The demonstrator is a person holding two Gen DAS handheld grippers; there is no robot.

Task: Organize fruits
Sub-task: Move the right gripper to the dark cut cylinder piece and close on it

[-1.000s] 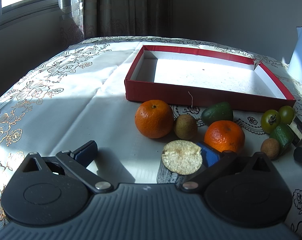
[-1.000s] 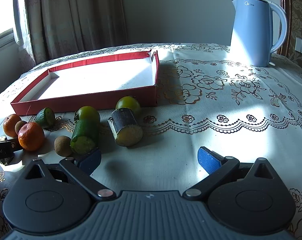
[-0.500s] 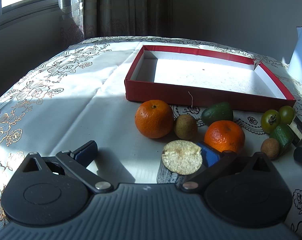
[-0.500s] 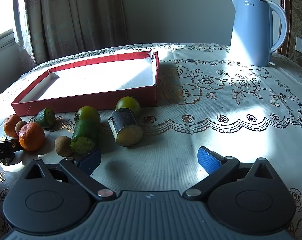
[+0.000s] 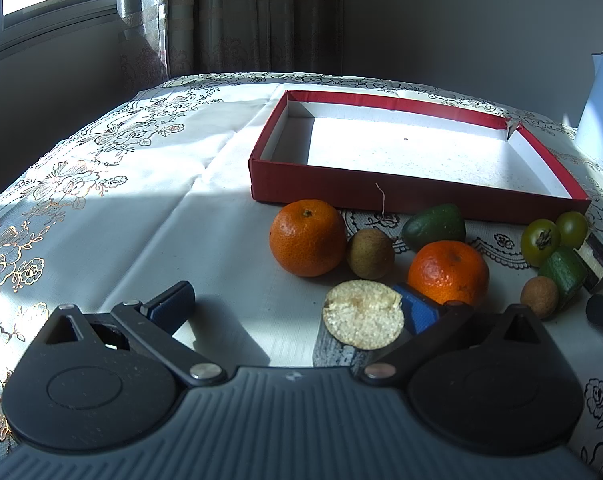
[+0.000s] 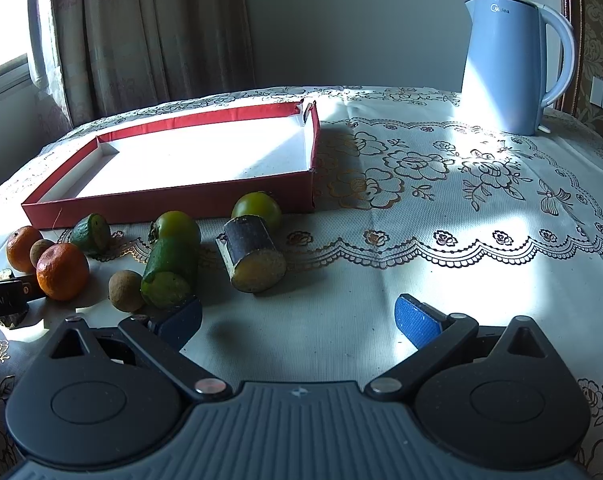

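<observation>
Your left gripper (image 5: 291,306) sits low over the table with its blue-padded jaws spread wide and nothing between them; a short cut cylinder with dark bark-like skin and a pale fibrous end (image 5: 361,320), possibly sugarcane, lies just beside the right-hand pad, not clamped. Your right gripper (image 6: 301,318) is spread just as wide and empty, hovering over bare cloth. The shallow red cardboard tray with a white floor (image 6: 169,200) is empty, so by my reading no fruit has been sorted yet and the tray is where it all belongs. Everything waits in a loose row along the tray's near wall: a round orange mandarin (image 5: 307,238) closest to the tray's left corner, a small brown longan-like fruit (image 5: 370,253) touching it, a dark green avocado-shaped piece (image 5: 433,227) just in front of the wall, a second mandarin (image 5: 448,272) nearer you, then two green tomato-like fruits (image 6: 257,206), a cut green cucumber-like piece (image 6: 169,272) and a second dark-skinned cylinder (image 6: 253,258) toward the tray's right corner. The open stance of both grippers suits a first pick. A cream embroidered lace tablecloth (image 6: 421,184) covers the table; a pale blue electric kettle (image 6: 509,64) stands well beyond the tray's right end, with curtains and a sunlit window behind.
</observation>
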